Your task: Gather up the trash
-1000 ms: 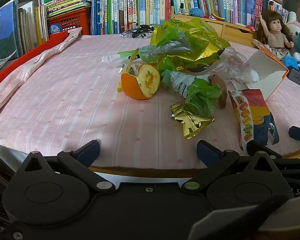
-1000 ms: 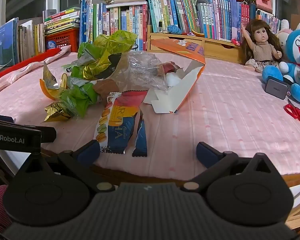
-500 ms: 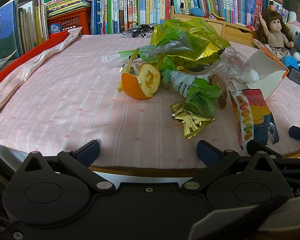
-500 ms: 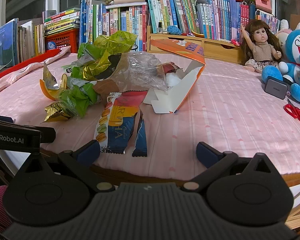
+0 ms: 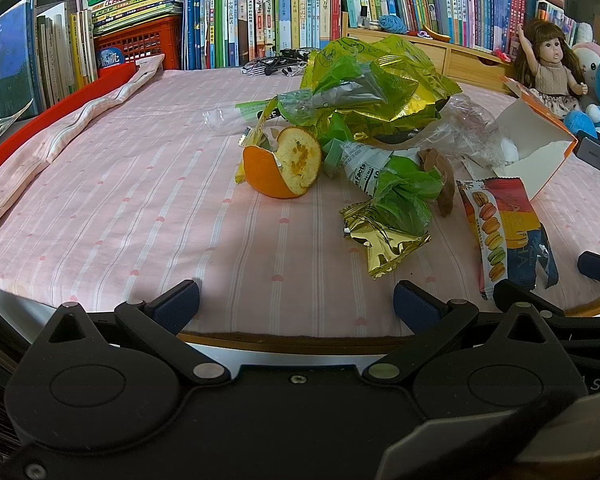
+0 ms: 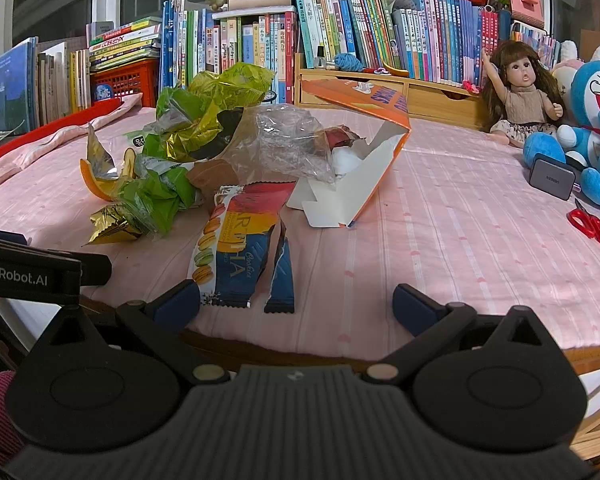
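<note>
The left gripper (image 5: 296,306) is spread wide at the near edge of the table (image 5: 120,208), holding nothing and touching nothing. The right gripper (image 6: 296,304) is spread just as wide and empty; its left finger (image 6: 178,306) sits just beside the near end of the cookie wrapper (image 6: 236,248). That wrapper lies flat, its long axis running away from the grippers toward the heap of trash: an orange peel (image 5: 280,168), green and gold wrappers (image 5: 380,80), a clear plastic bag (image 6: 276,144) and an open orange carton (image 6: 364,160).

Orange peel (image 5: 281,168) left of wrappers (image 5: 384,216), carton (image 6: 356,168) right; doll (image 6: 518,92), books (image 6: 380,44) behind
</note>
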